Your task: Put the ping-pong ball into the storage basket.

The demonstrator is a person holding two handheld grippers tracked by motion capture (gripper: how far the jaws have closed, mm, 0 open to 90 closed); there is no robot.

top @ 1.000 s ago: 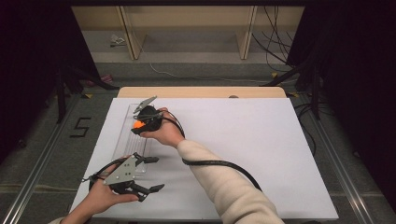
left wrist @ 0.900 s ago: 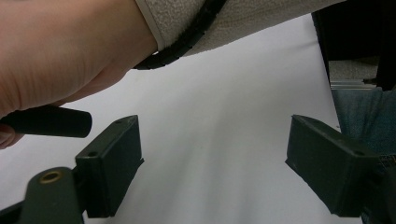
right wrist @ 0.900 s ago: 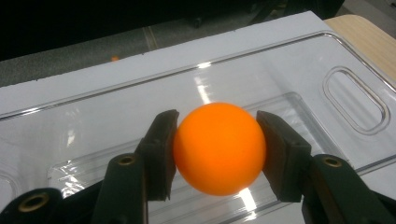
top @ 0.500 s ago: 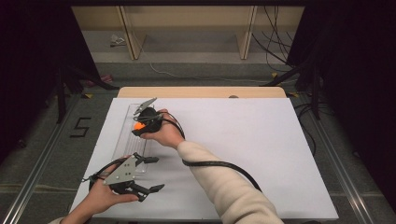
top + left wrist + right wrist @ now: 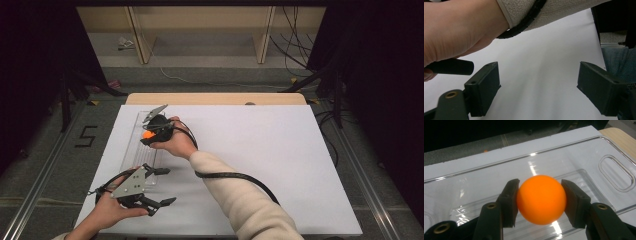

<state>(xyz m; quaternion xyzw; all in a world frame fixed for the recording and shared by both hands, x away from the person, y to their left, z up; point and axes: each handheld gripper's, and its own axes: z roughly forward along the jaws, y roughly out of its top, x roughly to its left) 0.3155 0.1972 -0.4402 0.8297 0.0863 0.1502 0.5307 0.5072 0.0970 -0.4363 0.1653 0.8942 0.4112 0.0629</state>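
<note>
An orange ball (image 5: 541, 199) sits squeezed between the two black pads of my right gripper (image 5: 541, 201), which is shut on it just above a clear plastic tray (image 5: 584, 162). From above, the ball (image 5: 148, 134) shows as an orange spot at the right gripper (image 5: 150, 136), over the tray (image 5: 135, 150) on the left part of the white table. My left gripper (image 5: 162, 186) rests near the front left of the table, jaws wide apart. Its own view shows the pads (image 5: 484, 87) spread over bare white surface, with nothing between them (image 5: 537, 93).
The white board (image 5: 280, 165) covers a wooden table (image 5: 215, 98). The right forearm in a cream sleeve (image 5: 240, 200) and a black cable (image 5: 235, 176) cross the front middle. Dark floor, stands and cables surround the table.
</note>
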